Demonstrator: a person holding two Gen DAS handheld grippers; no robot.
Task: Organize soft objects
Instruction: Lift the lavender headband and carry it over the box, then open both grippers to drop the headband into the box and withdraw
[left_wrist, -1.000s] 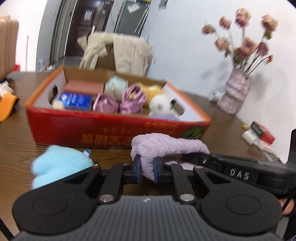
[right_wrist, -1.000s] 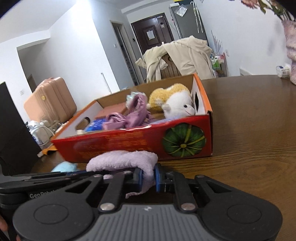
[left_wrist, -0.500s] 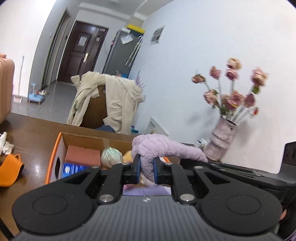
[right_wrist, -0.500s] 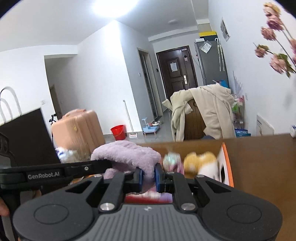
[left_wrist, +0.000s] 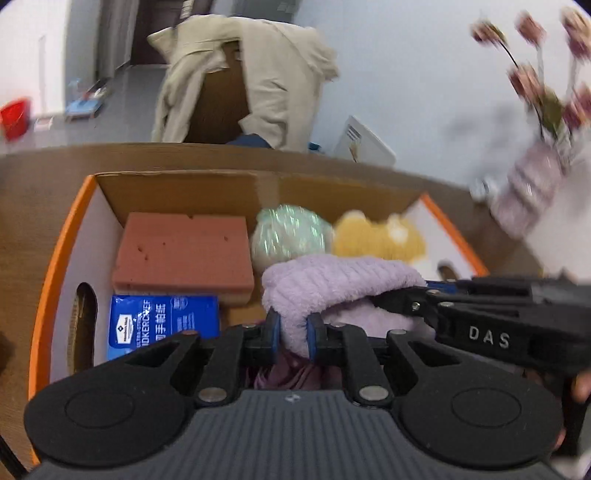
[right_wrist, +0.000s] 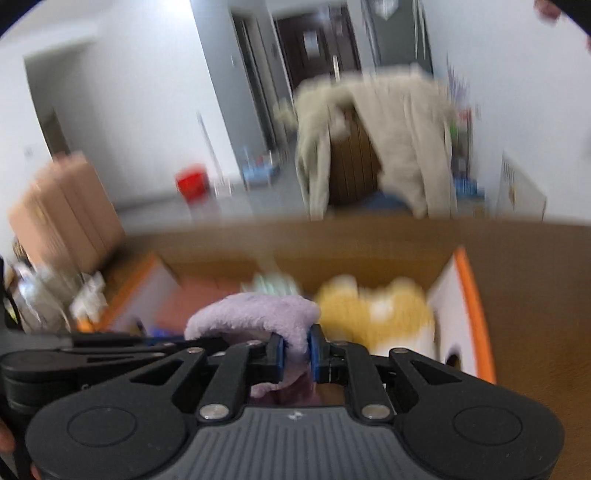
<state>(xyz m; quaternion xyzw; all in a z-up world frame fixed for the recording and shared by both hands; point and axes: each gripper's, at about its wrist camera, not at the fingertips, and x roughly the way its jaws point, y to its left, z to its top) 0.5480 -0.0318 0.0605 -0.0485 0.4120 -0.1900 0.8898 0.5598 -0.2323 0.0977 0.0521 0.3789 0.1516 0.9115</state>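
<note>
A fluffy lilac cloth (left_wrist: 332, 280), pinched by both grippers' fingers (left_wrist: 273, 334), should be lowered level into the orange-rimmed cardboard box (left_wrist: 55, 266), then released.

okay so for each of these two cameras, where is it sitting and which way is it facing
Left wrist: on the left gripper, aimed down into the box; right gripper crosses at right.
Right wrist: on the right gripper, facing the box; left gripper at lower left.
Shared: lilac towel pinched by both, yellow plush.
</note>
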